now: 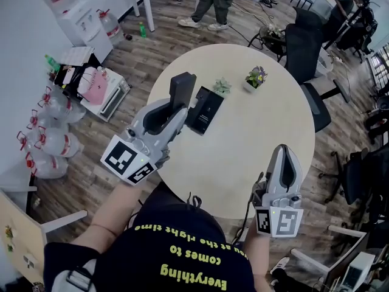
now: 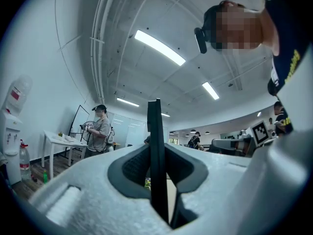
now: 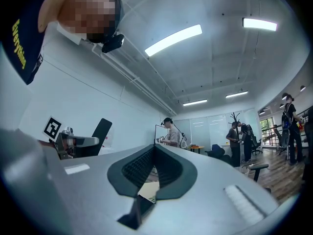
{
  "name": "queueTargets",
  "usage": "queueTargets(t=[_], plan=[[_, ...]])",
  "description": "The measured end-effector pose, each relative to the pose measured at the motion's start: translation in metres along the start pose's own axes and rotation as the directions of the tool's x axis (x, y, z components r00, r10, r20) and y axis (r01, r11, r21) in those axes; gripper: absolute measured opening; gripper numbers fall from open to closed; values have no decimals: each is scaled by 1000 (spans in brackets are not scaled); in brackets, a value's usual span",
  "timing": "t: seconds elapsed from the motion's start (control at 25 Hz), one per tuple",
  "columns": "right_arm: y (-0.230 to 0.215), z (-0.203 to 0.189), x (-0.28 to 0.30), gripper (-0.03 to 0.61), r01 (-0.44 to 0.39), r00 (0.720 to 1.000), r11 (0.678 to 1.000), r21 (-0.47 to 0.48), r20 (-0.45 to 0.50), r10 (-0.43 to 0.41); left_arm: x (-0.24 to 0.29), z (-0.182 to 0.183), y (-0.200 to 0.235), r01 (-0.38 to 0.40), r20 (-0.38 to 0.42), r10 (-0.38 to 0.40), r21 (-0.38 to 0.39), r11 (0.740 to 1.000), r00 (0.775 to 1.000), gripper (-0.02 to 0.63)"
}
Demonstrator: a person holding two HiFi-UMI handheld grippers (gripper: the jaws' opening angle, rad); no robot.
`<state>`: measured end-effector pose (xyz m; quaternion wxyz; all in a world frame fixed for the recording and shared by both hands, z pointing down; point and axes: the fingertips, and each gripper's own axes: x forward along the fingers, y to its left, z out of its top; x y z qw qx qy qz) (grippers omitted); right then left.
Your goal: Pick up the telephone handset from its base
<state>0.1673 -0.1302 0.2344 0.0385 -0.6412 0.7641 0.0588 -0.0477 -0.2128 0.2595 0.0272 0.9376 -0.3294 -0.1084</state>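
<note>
In the head view my left gripper (image 1: 177,109) is shut on the black telephone handset (image 1: 182,89) and holds it clear of the round table (image 1: 267,139), just left of the black base (image 1: 204,109). In the left gripper view the handset (image 2: 156,151) stands edge-on as a thin black slab between the jaws of the left gripper (image 2: 157,180), with the pads pressed on both sides. My right gripper (image 1: 284,151) hangs over the table's near edge, shut and empty. In the right gripper view the right gripper (image 3: 154,148) has its pads together; the handset (image 3: 100,132) shows at far left.
Two small potted plants (image 1: 222,87) (image 1: 256,76) stand on the table behind the base. Office chairs (image 1: 304,47) crowd the table's right side. Water bottles (image 1: 48,142) and boxes lie on the floor at left. A person (image 1: 213,2) stands beyond the table.
</note>
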Motion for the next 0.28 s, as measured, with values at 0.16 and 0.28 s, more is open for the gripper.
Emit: queueTargets(t=[0.16, 0.28], plan=[[2, -3, 2, 12, 4, 1000, 1000, -5, -6, -4, 0, -4, 4, -4, -10, 4, 4, 1000, 1000, 78], [5, -5, 4, 12, 3, 1000, 1000, -11, -9, -3, -1, -5, 7, -5, -13, 5, 1, 1000, 1000, 78]])
